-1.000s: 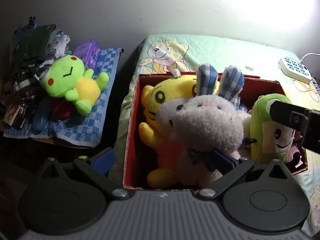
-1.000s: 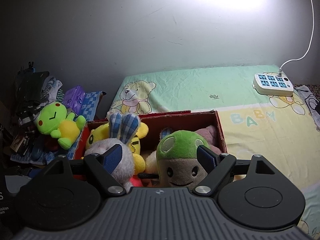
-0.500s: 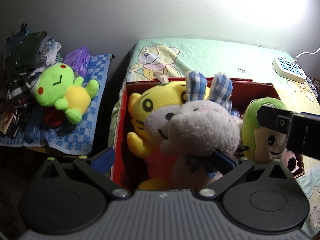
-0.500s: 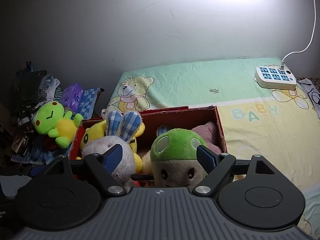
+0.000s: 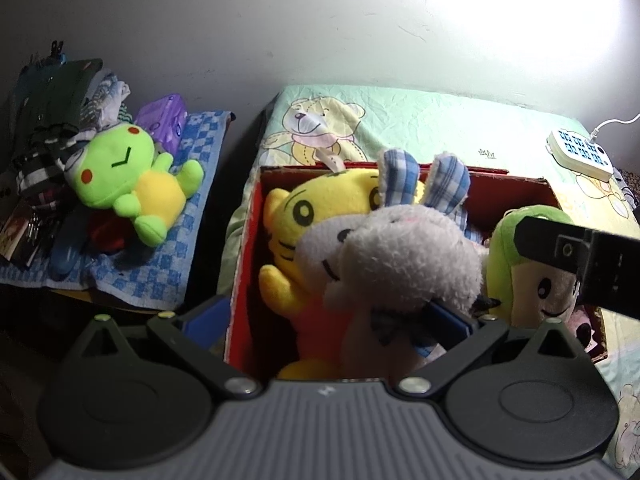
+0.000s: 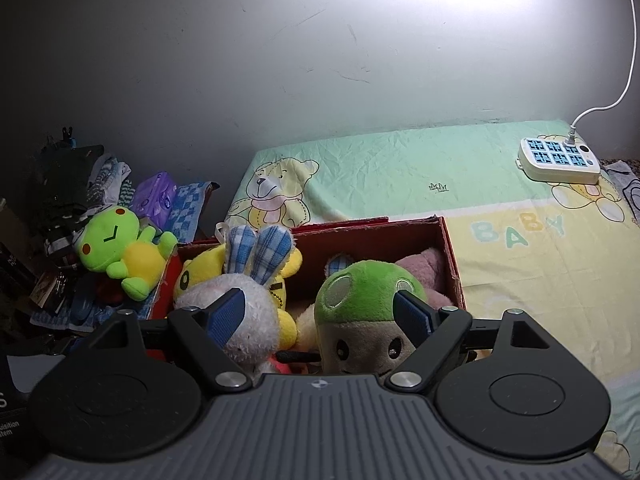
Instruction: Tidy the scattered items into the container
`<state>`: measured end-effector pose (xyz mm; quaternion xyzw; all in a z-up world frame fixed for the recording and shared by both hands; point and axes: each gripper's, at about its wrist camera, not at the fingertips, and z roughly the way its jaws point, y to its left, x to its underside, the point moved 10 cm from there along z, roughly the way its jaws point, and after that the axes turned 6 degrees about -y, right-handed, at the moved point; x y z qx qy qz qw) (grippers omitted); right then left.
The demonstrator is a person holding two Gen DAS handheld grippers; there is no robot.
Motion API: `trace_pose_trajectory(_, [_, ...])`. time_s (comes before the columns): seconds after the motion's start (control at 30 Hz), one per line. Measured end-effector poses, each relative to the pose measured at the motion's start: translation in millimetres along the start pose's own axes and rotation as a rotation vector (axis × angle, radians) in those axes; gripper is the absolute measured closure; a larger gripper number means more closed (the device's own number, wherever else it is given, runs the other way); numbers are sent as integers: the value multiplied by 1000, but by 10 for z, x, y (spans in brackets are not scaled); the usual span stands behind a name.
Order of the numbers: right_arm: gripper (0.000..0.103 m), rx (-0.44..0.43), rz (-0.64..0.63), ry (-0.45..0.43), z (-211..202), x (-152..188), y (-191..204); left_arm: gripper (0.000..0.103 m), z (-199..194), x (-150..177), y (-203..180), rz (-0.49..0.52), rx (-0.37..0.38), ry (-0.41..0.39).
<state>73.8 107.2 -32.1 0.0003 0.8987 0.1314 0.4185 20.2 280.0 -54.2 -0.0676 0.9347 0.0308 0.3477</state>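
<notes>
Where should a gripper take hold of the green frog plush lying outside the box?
Grip the green frog plush across its yellow belly, coming from above. It lies face-up on the blue checked towel, so the rounded torso sits exposed between the splayed limbs, while the head is probably too broad for the jaws.

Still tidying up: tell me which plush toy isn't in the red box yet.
The green frog plush with the yellow belly. It lies on the blue checkered towel left of the red box, while the other plush toys sit inside the box.
</notes>
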Motion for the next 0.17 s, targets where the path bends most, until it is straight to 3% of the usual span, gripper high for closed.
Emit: trace_pose_trajectory(0.17, [20, 0, -2, -7, -21, 11, 28, 0, -15, 5, 19, -3, -6, -8])
